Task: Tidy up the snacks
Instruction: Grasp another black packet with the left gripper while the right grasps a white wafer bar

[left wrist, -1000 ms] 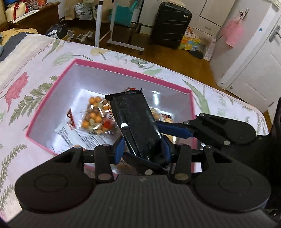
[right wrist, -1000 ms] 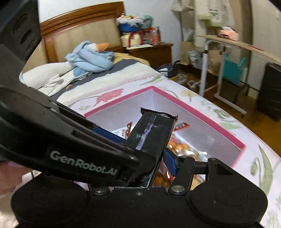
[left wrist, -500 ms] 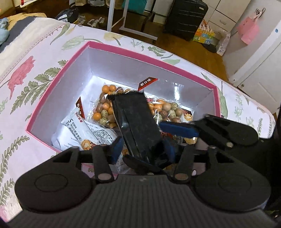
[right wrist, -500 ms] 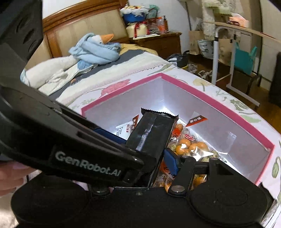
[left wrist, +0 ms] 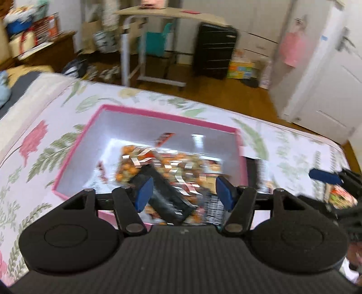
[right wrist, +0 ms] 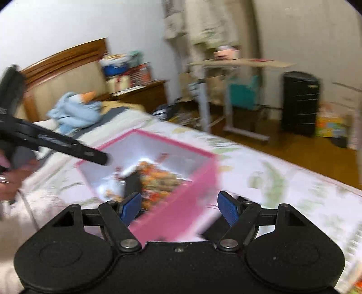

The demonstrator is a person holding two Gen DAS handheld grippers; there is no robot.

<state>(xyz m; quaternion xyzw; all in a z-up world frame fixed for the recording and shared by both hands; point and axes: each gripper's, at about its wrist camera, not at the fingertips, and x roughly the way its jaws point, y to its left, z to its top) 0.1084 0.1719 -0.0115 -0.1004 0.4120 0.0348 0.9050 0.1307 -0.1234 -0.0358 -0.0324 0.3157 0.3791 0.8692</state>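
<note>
A black snack packet (left wrist: 165, 194) lies flat on bags of orange and green balls (left wrist: 135, 167) inside the pink-rimmed box (left wrist: 169, 116). My left gripper (left wrist: 183, 192) hangs above the box's near side. Its jaws are opening and the blue pads press on nothing. One blue finger (left wrist: 325, 176) of the other gripper shows at the right. In the blurred right wrist view, my right gripper (right wrist: 179, 209) is back outside the box's pink wall (right wrist: 187, 203). Its jaws are opening with nothing between them. The black packet (right wrist: 132, 183) rests inside.
The box sits on a floral bedspread (left wrist: 45, 140). A dark flat thing (left wrist: 252, 171) lies by the box's right wall, and a colourful packet (left wrist: 341, 196) lies further right. A hand (right wrist: 13, 178) holds the left gripper's handle. Beyond the bed are a black suitcase (left wrist: 215, 49) and a rolling table (left wrist: 158, 20).
Both grippers have opened and let go of the black packet, which now lies in the box. Both have drawn back from it, the right one away past the box's outer wall.
</note>
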